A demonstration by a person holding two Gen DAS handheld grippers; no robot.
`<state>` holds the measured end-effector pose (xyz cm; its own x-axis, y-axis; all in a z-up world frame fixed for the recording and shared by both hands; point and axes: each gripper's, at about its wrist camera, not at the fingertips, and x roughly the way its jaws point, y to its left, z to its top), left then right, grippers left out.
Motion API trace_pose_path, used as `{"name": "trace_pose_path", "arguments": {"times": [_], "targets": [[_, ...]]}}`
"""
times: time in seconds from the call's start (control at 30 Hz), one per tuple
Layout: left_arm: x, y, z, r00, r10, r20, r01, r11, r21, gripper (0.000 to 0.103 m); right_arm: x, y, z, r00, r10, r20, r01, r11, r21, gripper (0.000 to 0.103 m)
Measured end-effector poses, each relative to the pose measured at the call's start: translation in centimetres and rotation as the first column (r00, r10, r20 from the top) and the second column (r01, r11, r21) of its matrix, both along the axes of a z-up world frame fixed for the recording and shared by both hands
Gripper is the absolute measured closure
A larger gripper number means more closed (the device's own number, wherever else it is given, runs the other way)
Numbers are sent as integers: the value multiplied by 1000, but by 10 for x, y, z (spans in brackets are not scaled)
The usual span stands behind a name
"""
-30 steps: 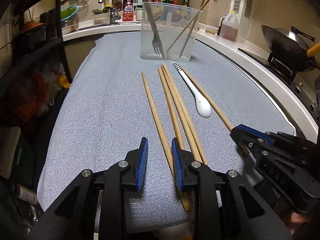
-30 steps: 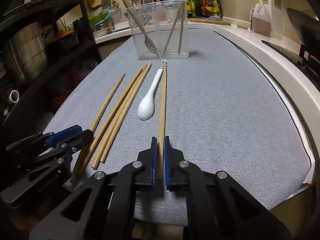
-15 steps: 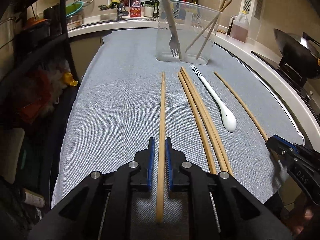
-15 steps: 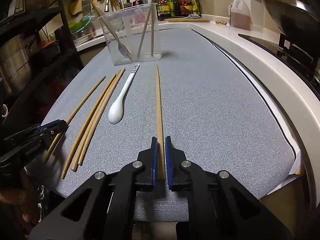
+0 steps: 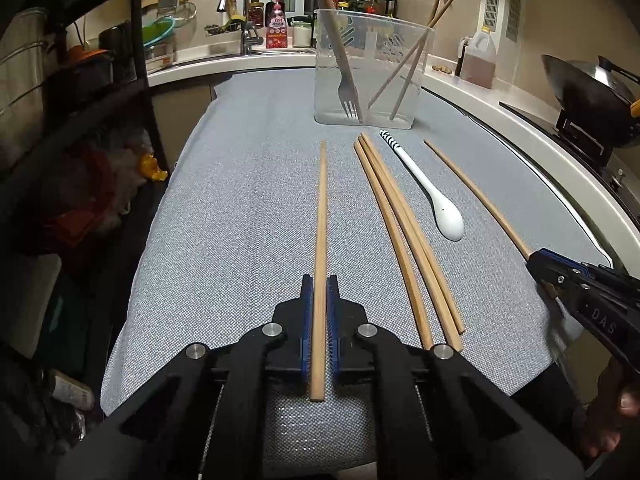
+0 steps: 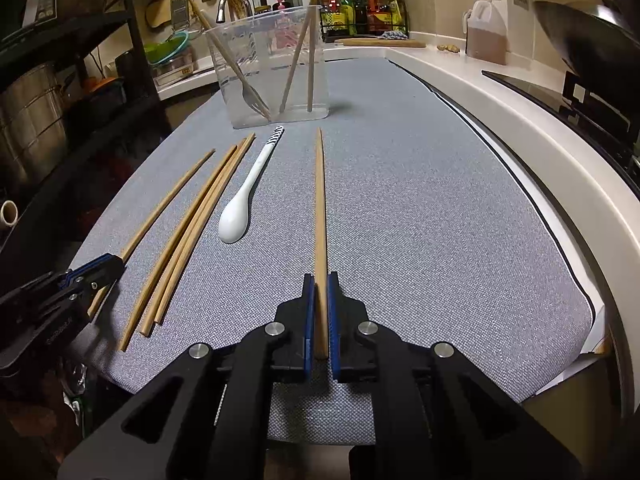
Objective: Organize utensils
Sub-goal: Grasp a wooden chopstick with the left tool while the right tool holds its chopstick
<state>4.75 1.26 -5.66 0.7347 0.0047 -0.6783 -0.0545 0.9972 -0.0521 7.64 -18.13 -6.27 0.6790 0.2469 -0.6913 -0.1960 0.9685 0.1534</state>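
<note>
Left wrist view: left hand-held gripper (image 5: pixel 320 312) pinches a chopstick (image 5: pixel 321 220) near the desk's near edge, right hand-held gripper (image 6: pixel 320 312) pinches another (image 6: pixel 319 200), so pickup's prob. done & next both need lifting w/ tips into the clear container (image 5: pixel 372 76) at the far end.

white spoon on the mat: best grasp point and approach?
Probably the slim handle mid-length on the white spoon, from above, jaws across it. It lies flat on the grey mat, bowl nearest; the bowl is wide and rounded, while the three loose chopsticks lie close on its left.
</note>
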Motion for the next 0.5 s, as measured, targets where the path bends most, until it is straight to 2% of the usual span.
{"name": "trace_pose_path", "arguments": {"times": [0.13,0.27,0.5], "targets": [[-1,0,0,1000,-8,2,8,1000,4,96,-2,-7,3,999,-34,13,34,999,3,96],[-1,2,0,1000,-12,4,12,1000,0,96,-1,-8,-1,999,-32,-11,32,999,10,96],[0,0,0,1000,-12,0,12,1000,6,96,-1,-6,-1,1000,-26,-3,26,1000,1,94]]}}
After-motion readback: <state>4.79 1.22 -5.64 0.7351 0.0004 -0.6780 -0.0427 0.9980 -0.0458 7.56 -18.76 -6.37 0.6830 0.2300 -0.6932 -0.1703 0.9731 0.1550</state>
